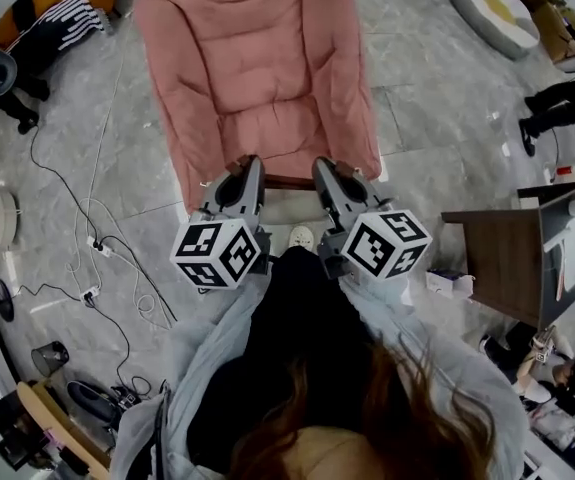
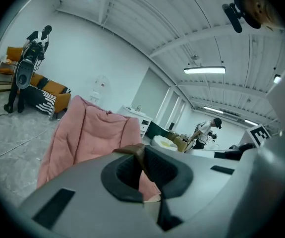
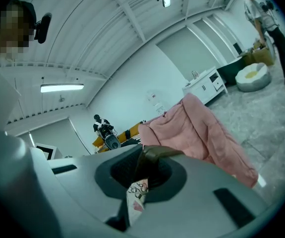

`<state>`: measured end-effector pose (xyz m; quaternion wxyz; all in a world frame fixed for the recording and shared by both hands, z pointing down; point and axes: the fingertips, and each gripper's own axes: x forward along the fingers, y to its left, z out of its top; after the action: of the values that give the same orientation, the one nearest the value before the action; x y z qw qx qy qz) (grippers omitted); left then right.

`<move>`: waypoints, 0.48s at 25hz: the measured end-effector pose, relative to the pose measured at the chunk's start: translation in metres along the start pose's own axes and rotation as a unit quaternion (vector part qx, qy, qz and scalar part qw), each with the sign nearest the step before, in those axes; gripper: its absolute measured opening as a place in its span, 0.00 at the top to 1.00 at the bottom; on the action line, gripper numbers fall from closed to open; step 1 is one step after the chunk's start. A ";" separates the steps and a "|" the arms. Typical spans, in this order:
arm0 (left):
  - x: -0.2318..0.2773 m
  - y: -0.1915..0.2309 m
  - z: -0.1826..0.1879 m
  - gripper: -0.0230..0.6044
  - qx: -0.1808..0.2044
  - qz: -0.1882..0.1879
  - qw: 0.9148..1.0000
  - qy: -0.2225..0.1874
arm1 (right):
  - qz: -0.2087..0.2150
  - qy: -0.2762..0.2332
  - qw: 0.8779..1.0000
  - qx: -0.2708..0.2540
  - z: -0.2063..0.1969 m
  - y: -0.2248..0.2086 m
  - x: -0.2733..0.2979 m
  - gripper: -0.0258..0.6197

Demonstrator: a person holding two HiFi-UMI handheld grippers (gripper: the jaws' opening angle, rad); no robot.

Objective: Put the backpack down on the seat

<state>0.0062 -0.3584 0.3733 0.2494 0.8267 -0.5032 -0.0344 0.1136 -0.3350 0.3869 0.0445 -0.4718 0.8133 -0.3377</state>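
Grippers clamped on backpack strap, seat dead ahead.
Left gripper (image 1: 248, 168) and right gripper (image 1: 326, 168) are each closed on the brown strap (image 1: 290, 181), which spans crosswise between them. The backpack (image 3: 135, 200) hangs just below the jaws, its pale patterned fabric showing in the right gripper view. The pink seat (image 1: 257, 78) lies straight forward of both jaw tips, near its front edge and equally close to either gripper. Judged next move: carry forward level, then lower.
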 end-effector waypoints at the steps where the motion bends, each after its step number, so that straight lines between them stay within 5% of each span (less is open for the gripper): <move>1: 0.005 0.000 0.003 0.92 0.000 -0.001 1.000 -0.003 | 0.002 -0.002 1.000 -0.002 0.006 -0.003 0.005 0.93; 12: 0.070 0.041 0.065 0.92 0.027 0.001 0.999 -0.026 | 0.026 -0.004 0.998 -0.060 0.070 -0.007 0.098 0.93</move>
<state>-0.0125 -0.4577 0.3488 0.2141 0.8313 -0.5111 -0.0425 0.0919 -0.4507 0.3616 0.0285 -0.4534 0.8439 -0.2854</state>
